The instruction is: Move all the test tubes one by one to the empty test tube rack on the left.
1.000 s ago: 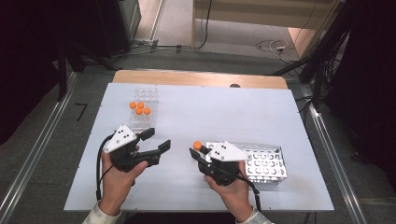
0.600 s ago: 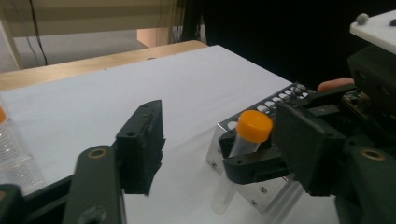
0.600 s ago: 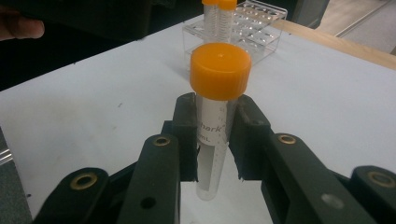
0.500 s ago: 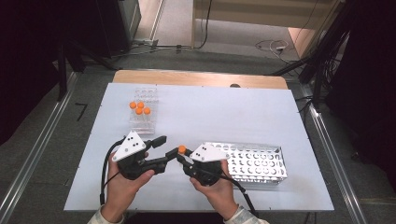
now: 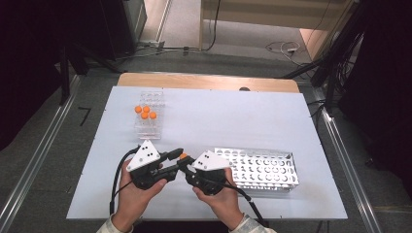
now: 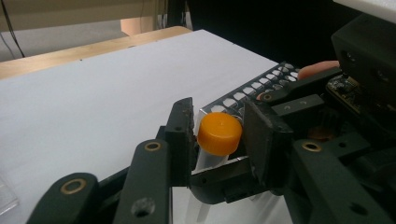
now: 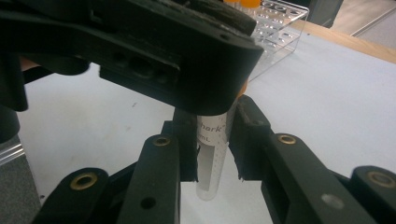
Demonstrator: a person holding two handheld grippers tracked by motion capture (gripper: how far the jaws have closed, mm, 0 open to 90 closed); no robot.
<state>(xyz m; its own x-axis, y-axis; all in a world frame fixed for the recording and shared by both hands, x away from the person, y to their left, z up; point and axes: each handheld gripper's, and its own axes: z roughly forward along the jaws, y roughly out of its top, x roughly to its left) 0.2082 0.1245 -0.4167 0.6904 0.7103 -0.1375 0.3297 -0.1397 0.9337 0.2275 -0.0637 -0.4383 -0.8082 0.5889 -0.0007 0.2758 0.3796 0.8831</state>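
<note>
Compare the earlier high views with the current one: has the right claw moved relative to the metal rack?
Yes. The right claw has swung left, off the metal rack's left end, toward the left claw.

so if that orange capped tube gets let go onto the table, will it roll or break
The tube looks round and smooth-walled, so laid flat it would probably roll on the bare table. It looks clear, thin and seemingly empty, so likely light; whether it's breakable is hard to tell. The orange cap looks slightly wider than the tube, so it may roll in a curve.
</note>
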